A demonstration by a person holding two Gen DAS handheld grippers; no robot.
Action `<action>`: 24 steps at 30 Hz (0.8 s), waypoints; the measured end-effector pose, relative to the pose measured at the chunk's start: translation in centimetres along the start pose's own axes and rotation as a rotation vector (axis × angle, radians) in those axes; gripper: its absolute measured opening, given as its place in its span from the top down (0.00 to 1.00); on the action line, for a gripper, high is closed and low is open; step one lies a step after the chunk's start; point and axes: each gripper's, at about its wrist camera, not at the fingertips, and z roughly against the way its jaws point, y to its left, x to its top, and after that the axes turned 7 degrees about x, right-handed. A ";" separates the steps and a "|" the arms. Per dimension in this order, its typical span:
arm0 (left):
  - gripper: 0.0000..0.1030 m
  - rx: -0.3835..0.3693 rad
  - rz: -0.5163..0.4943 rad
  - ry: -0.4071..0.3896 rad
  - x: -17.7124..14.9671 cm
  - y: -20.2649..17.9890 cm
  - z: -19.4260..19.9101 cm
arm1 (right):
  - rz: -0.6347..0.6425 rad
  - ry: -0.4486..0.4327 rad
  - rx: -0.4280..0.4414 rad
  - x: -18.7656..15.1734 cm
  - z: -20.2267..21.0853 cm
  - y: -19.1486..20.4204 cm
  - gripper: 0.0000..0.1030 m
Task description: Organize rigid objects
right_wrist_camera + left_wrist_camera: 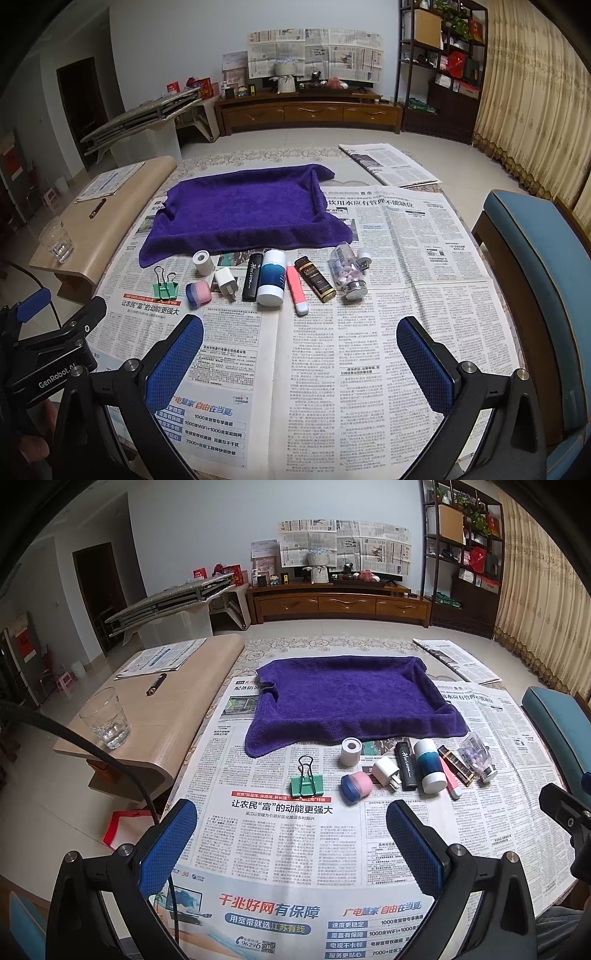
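Newspaper (369,332) is covering the surface in front of you, and a purple towel (243,210) is lying spread on it toward the far side. Just in front of the towel's near edge, the rigid objects are sitting in a row: a green binder clip (306,781) at the left, then a white roll (350,751), a pink-and-blue jar (355,788), a white charger plug (386,772), a black lighter (405,766), a white-and-blue bottle (272,282), a pink tube (297,291), a dark lighter (314,282) and a clear pill bottle (347,271). You are holding both the left gripper (291,843) and right gripper (300,363) above the newspaper short of the row, fingers spread wide and empty.
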 end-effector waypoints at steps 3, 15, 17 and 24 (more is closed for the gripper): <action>0.00 0.001 -0.001 -0.001 0.1 0.0 0.1 | 0.000 0.000 -0.001 0.0 0.1 -0.1 0.00; 0.00 0.002 -0.007 -0.003 0.1 -0.1 0.4 | 0.001 0.007 0.008 -0.2 0.4 -0.3 0.00; 0.00 0.008 -0.008 -0.004 0.1 -0.2 0.5 | 0.000 0.007 0.007 -0.2 0.4 -0.4 0.00; 0.00 0.008 -0.008 -0.010 0.5 -0.1 0.7 | -0.015 0.015 0.022 -0.3 0.5 -0.9 0.00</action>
